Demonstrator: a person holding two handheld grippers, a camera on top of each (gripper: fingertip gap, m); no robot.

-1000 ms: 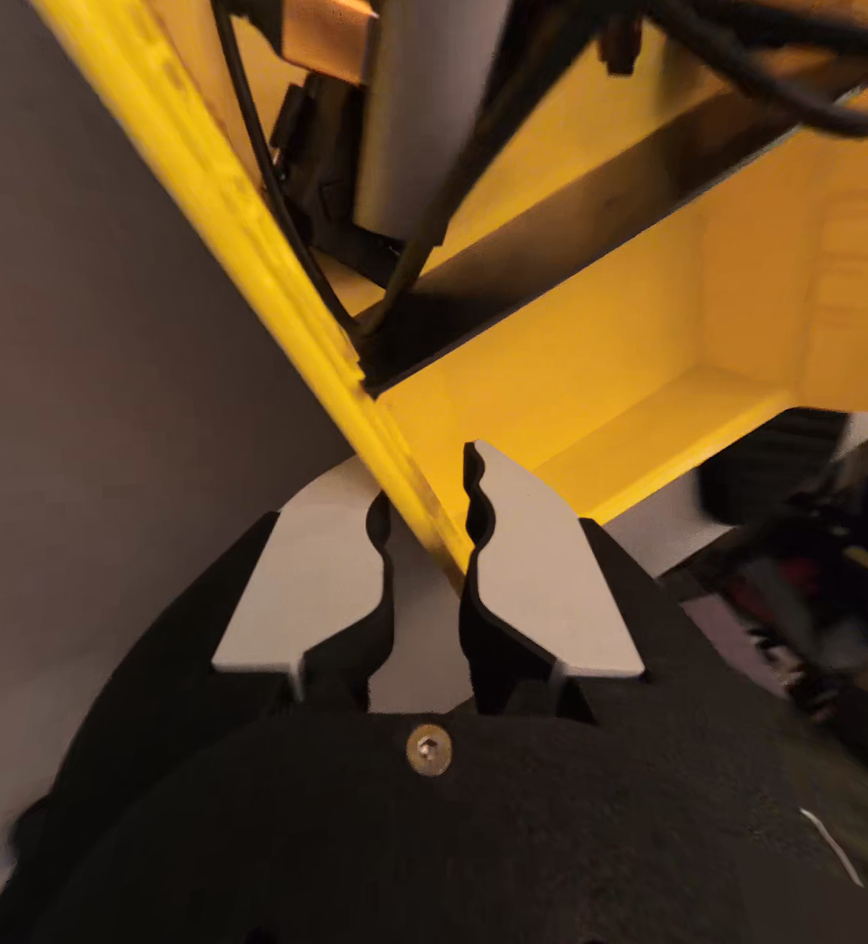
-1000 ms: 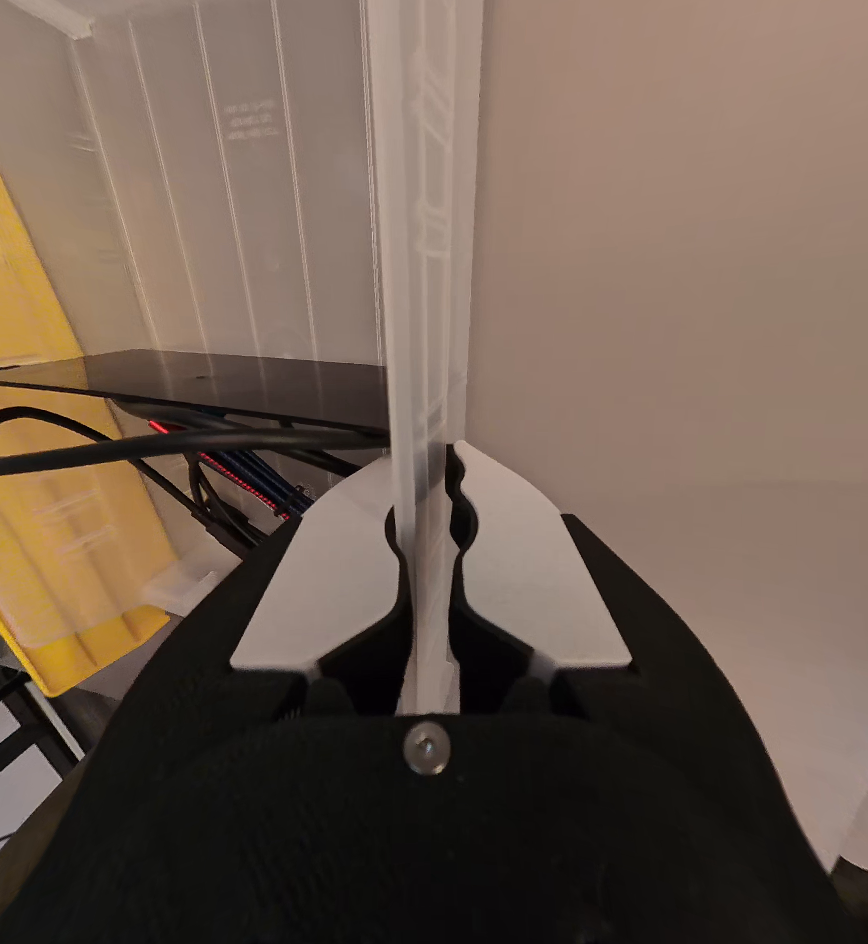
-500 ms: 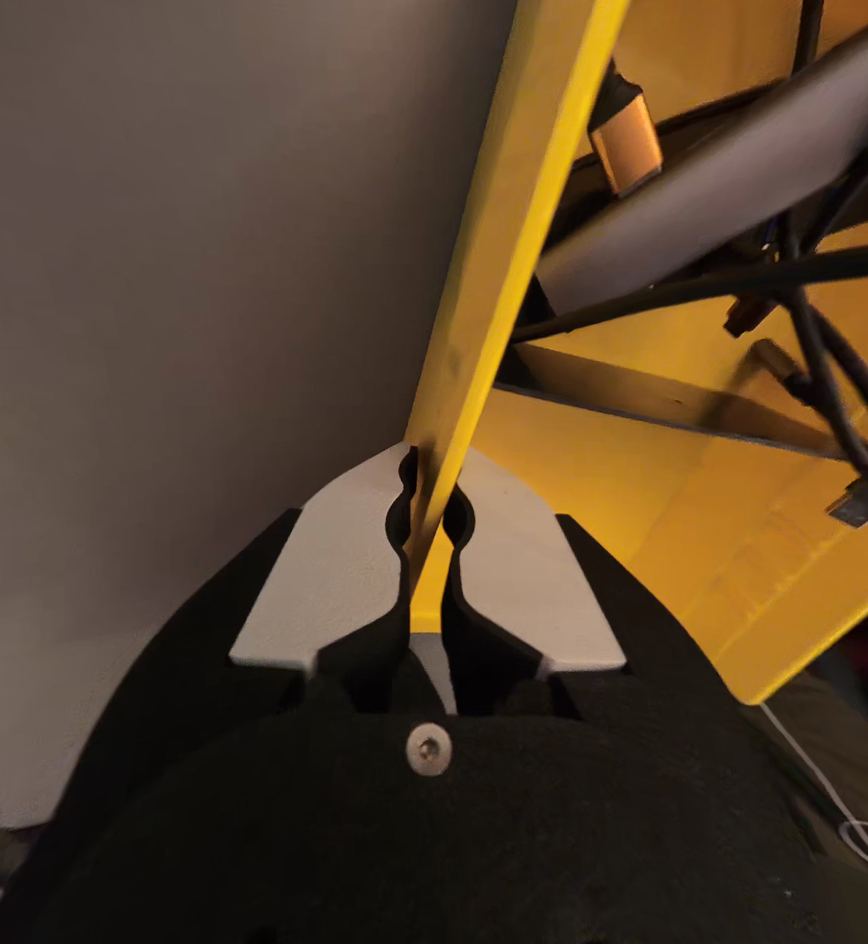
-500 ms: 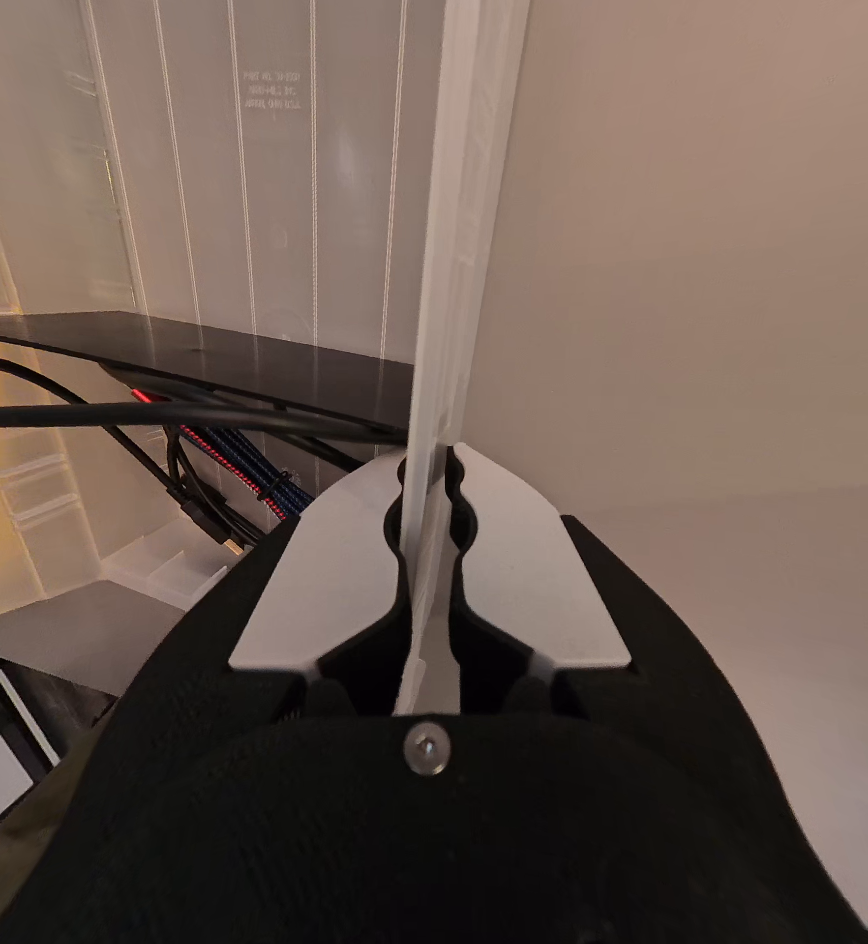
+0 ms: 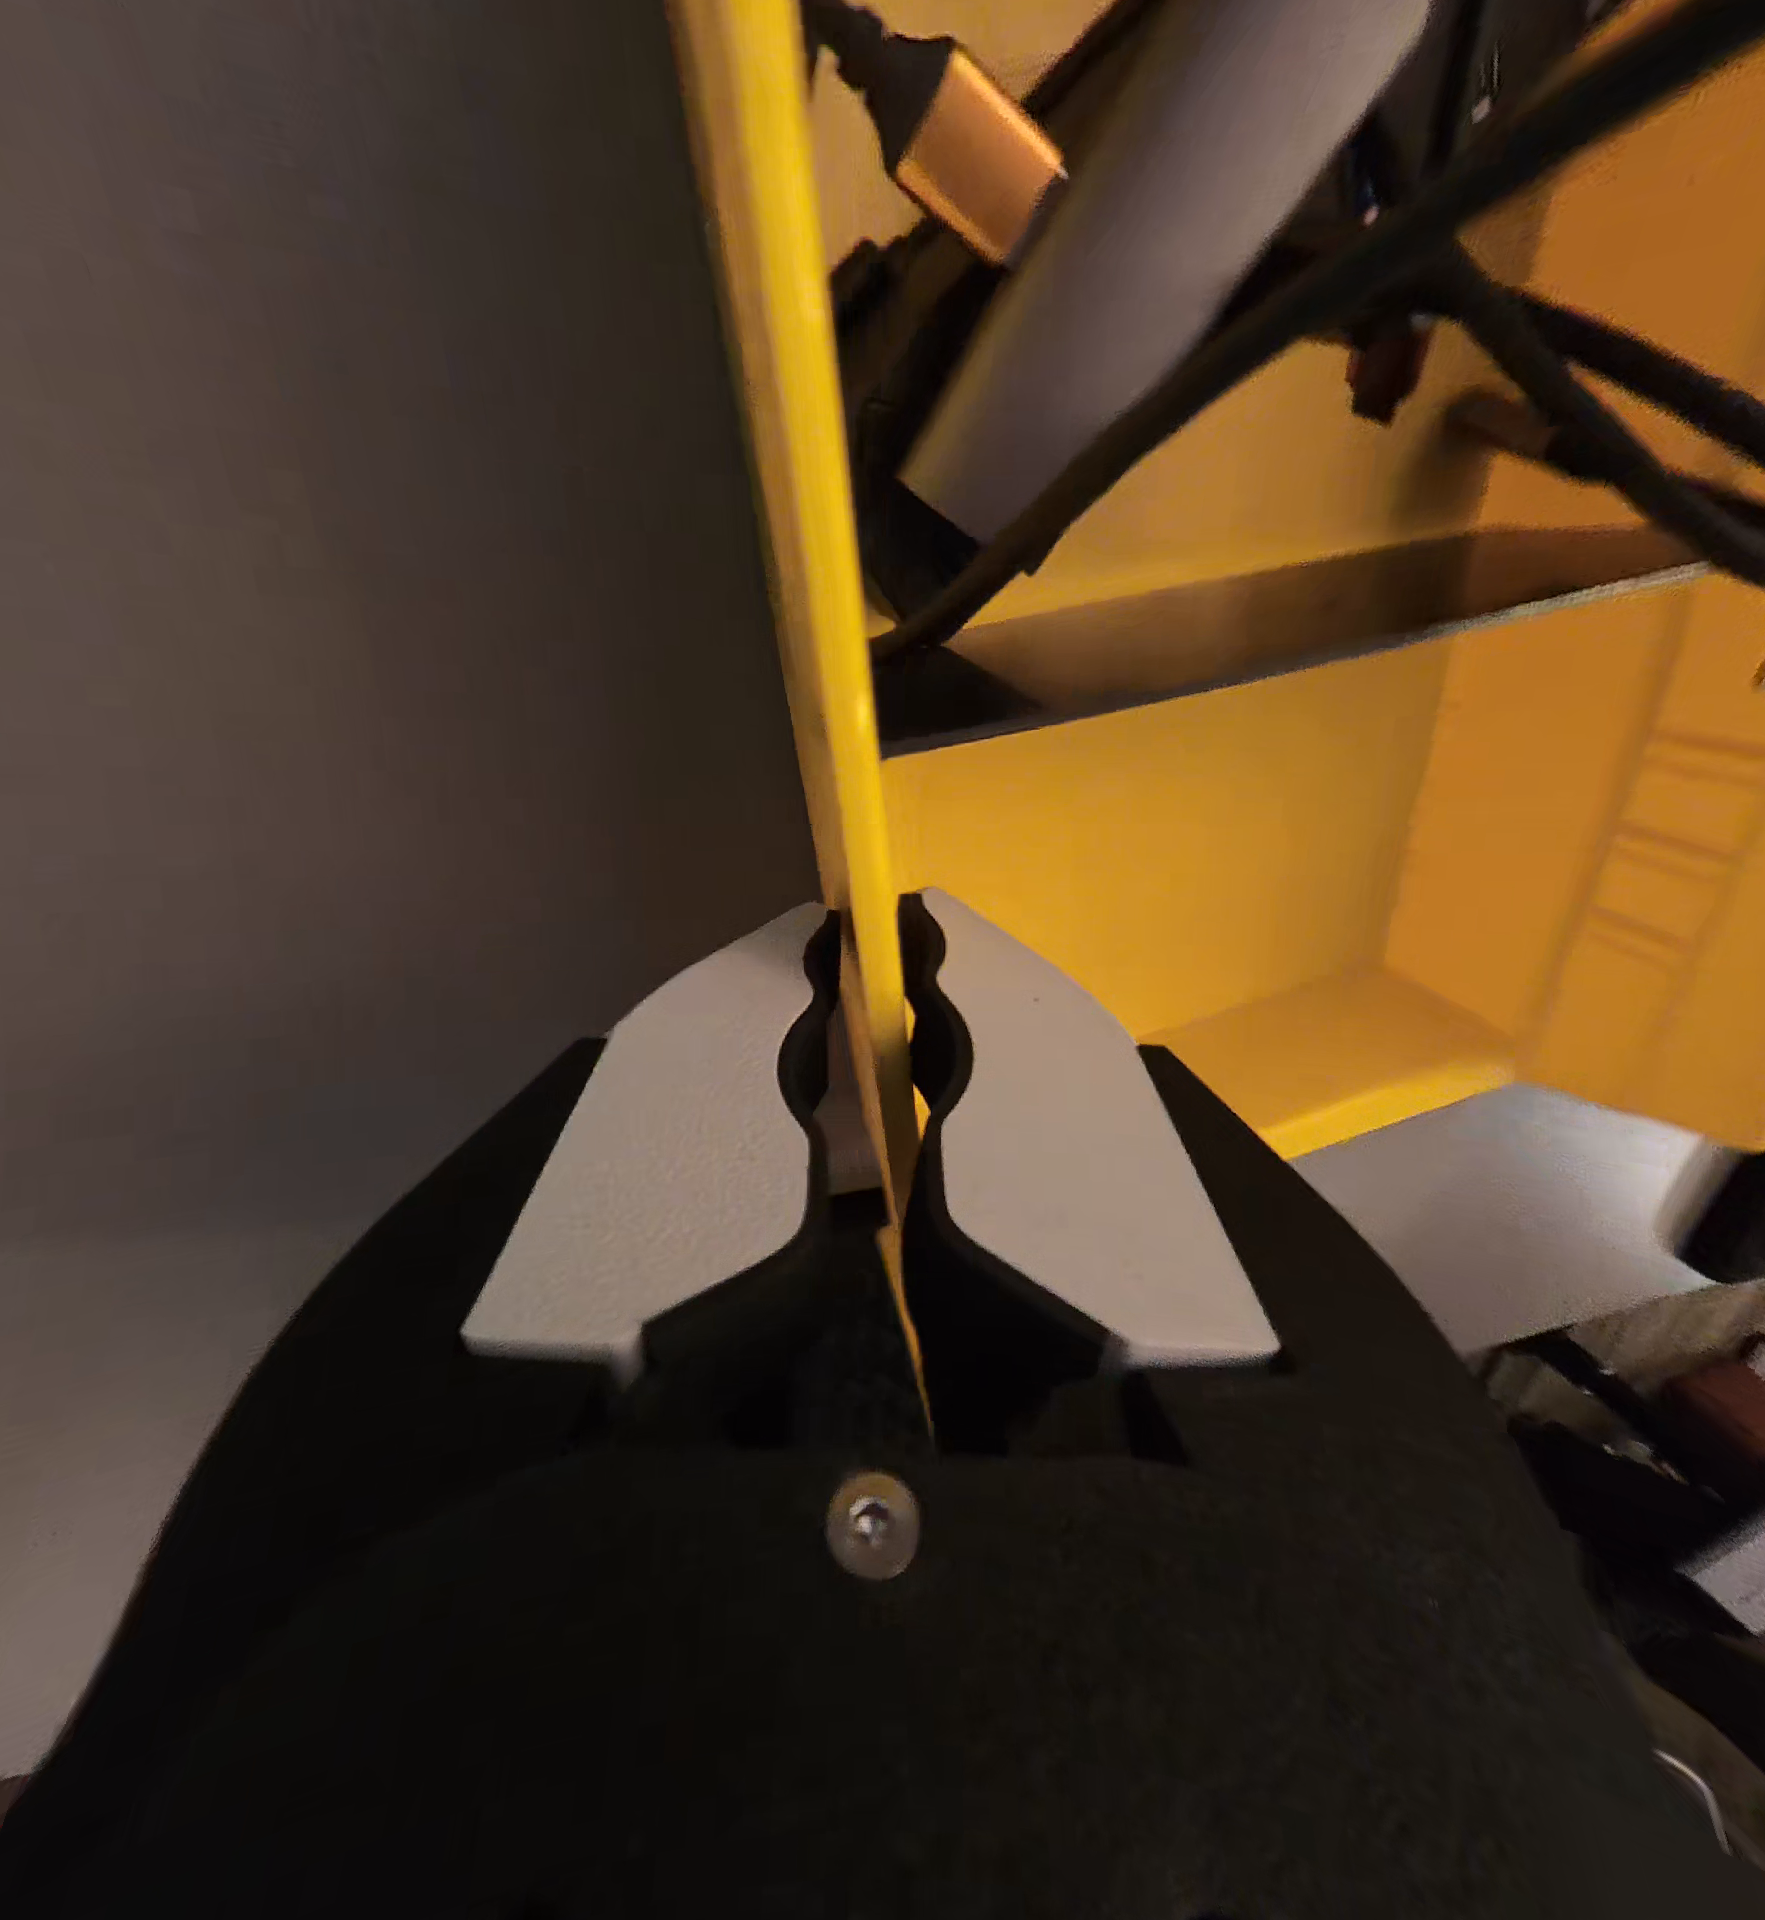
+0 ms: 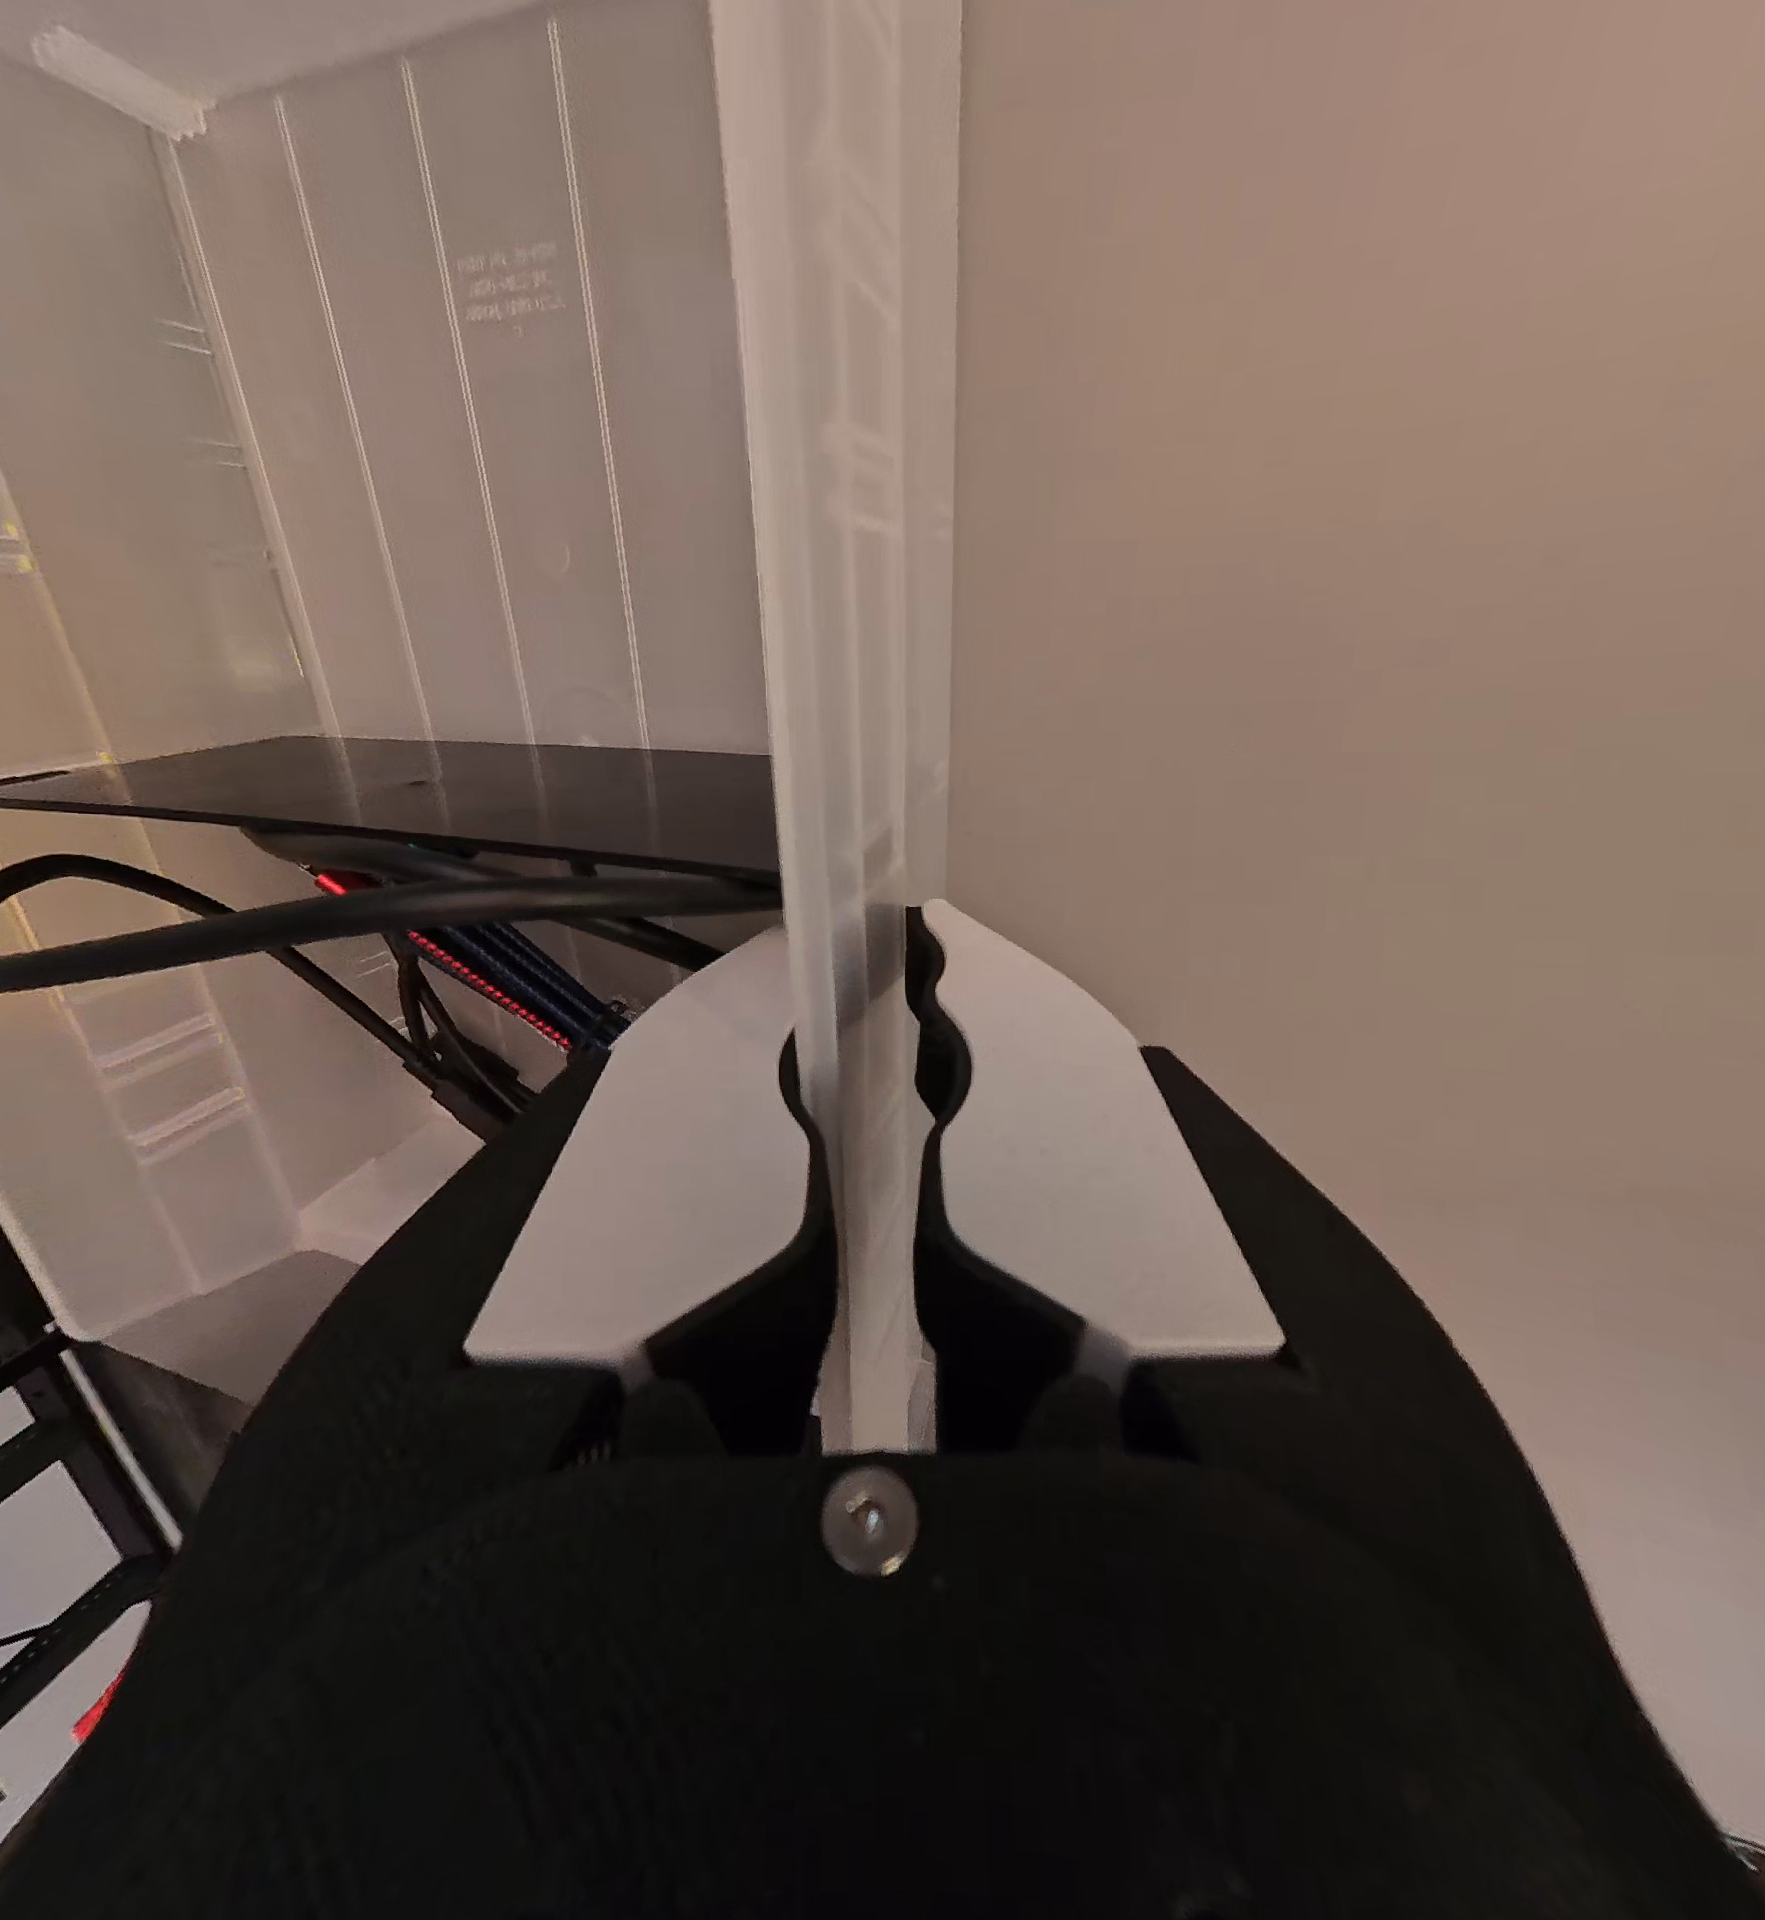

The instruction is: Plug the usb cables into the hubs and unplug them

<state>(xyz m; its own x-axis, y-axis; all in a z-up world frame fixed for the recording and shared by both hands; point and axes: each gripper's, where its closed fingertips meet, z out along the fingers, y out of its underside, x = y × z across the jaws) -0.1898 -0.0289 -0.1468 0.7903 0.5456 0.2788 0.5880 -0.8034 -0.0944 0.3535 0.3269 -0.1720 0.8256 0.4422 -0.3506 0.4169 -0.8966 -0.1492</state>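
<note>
Left gripper (image 5: 873, 1023) jaws clamp yellow bin (image 5: 1148, 862) rim; right gripper (image 6: 862, 1039) jaws clamp clear bin (image 6: 836, 520) wall. Cables (image 5: 1543, 343) untouched; plugging not begun.

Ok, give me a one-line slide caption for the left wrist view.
Left gripper clamps the yellow bin's wall; cables and a gold USB plug lie inside.

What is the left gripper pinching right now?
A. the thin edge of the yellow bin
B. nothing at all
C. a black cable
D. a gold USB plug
A: the left gripper is closed on the thin wall of the yellow bin, while the gold USB plug and the black cables lie loose inside the bin.
</note>
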